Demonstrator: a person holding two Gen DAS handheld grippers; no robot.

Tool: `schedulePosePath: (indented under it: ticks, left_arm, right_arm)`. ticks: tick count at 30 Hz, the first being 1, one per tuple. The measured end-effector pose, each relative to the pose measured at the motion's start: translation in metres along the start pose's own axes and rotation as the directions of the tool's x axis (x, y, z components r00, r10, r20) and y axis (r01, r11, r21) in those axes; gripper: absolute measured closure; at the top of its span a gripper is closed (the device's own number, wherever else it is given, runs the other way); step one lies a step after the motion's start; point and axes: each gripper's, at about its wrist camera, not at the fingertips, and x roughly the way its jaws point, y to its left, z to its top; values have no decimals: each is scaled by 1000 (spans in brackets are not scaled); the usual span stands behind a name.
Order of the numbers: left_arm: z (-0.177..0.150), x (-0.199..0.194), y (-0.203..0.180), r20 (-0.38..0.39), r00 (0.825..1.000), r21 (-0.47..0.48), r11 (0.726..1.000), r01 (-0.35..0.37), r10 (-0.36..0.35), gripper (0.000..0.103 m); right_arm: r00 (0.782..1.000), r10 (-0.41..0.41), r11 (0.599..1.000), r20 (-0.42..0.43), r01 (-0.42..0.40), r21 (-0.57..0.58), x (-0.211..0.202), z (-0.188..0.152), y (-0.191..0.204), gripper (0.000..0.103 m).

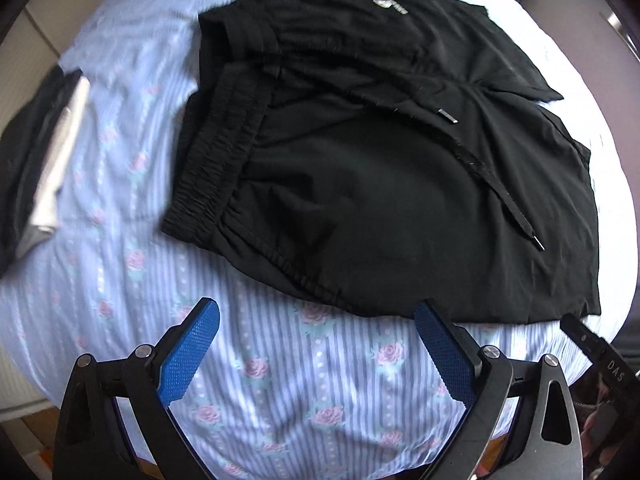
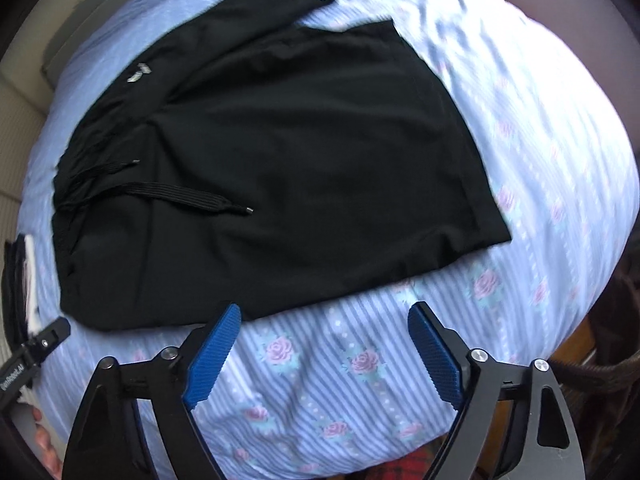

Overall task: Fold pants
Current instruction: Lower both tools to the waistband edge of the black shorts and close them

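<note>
Two grippers hang w/ jaws spread wide, nothing between the blue pads: left gripper (image 1: 316,334) near the waistband end, right gripper (image 2: 324,328) near the leg-hem end, both just short of the near edge of the black pants (image 1: 400,184). Pants lie mostly flat on the striped floral sheet (image 1: 280,380), drawstring (image 1: 492,184) loose on top. Best bet imo: pinch both layers at the edge, lift evenly, and tuck the drawstring so it won't snag.

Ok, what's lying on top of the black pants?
Only their own drawstring lies across the pants. Beneath them is the striped floral sheet; what they cover can't be seen.
</note>
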Motion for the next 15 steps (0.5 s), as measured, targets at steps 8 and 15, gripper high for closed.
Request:
schedulePosePath:
  ticks: [8,15]
  left_arm:
    - [6,40,24,-102,990,-147,986,81,-97,8]
    - [6,60,37,-130,980,-190,974,123,-149,9]
  right_arm:
    - [1000,11,996,-25,-9,88,27,9,-9,23]
    - [998,18,986,-58,-8,164,48,11,-16,27]
